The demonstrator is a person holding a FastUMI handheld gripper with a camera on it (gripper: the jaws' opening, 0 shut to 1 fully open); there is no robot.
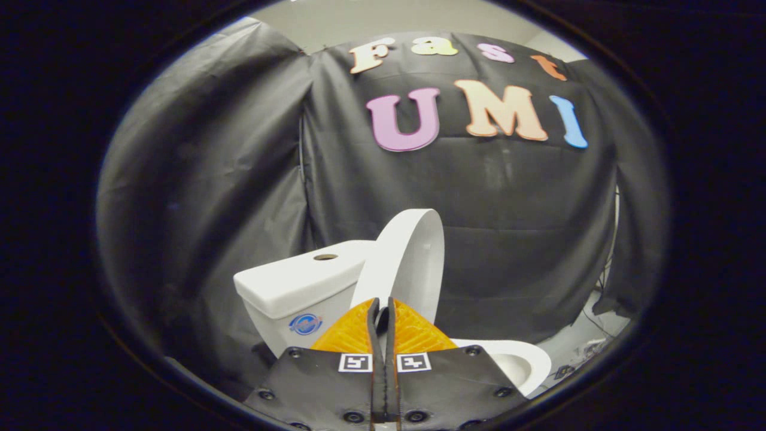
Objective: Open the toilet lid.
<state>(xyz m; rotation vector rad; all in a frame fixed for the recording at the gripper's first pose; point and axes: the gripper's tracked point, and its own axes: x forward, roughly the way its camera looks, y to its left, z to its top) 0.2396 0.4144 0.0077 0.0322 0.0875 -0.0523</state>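
A white toilet stands just ahead of me. Its lid [413, 257] is raised, standing nearly upright and leaning toward the tank [296, 281], which has a round hole on top. Part of the bowl's rim [520, 359] shows to the right of my fingers. My gripper [383, 308] is shut, the two fingers pressed together with nothing between them. Their tips sit in front of the lid's lower part; I cannot tell whether they touch it.
Black cloth walls close in behind and to the left of the toilet. At the right, past the bowl, a strip of pale floor [589, 344] with some cables shows under the cloth's hem.
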